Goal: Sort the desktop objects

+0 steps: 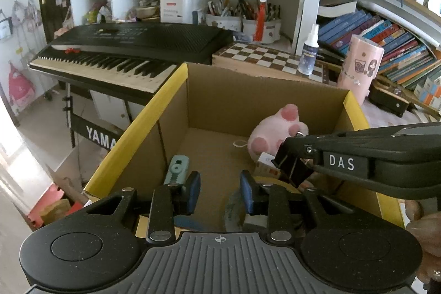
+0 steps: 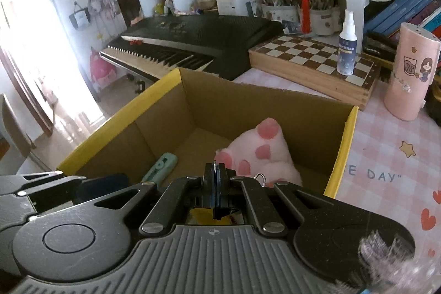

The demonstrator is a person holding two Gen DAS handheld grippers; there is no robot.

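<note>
Left gripper (image 1: pixel 220 192) fingers slightly apart, empty, over box (image 1: pixel 154 106); right gripper (image 2: pixel 215 185) fingers together on thin tag. Risk: tag slips, snags plush (image 2: pixel 259 156).

Occlusions and unreadables, both wrist views

The right gripper (image 1: pixel 289 167) covers the lower part of the pink plush (image 1: pixel 275 134) in the left view; what its shut tips clamp is unclear there, and in the right view only a thin edge shows between them. The cardboard box (image 2: pixel 242 106) near wall and floor corner are hidden behind both grippers. A blue-grey item under the left gripper (image 1: pixel 220 192) is too masked to identify. The keyboard (image 1: pixel 110 51) stand lettering is cut by the box edge. Book spines (image 1: pixel 386 40) are illegible.
</note>
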